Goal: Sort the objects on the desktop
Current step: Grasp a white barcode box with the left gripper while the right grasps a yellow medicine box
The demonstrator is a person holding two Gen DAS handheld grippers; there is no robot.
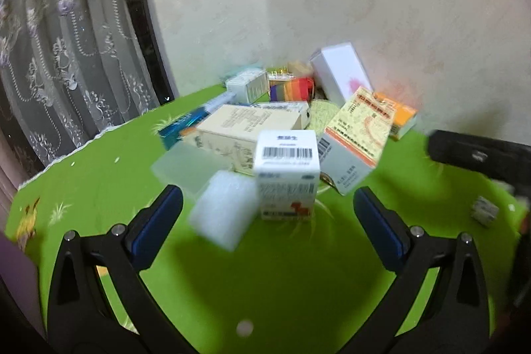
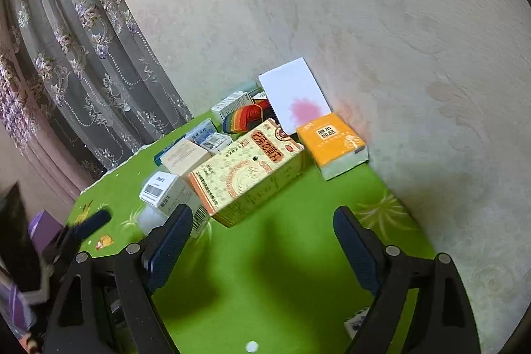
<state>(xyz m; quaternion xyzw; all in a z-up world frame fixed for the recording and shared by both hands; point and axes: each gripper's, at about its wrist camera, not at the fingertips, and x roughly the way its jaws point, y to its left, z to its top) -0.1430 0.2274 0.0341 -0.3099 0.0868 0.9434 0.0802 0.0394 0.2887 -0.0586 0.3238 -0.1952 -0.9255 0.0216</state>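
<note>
The table (image 1: 265, 287) has a smooth bright green cover with small printed figures. On it lies a pile of cardboard boxes: a white cube-like box with a barcode (image 1: 287, 170), a yellow patterned carton (image 2: 249, 171) tilted on its neighbours, and an orange box (image 2: 332, 143) beside the wall. A soft white block (image 1: 224, 214), blurred, is just beside the barcode box. The left claw (image 1: 268, 208) is wide apart and holds nothing; the right claw (image 2: 262, 224) is also spread and free, above the green cover
</note>
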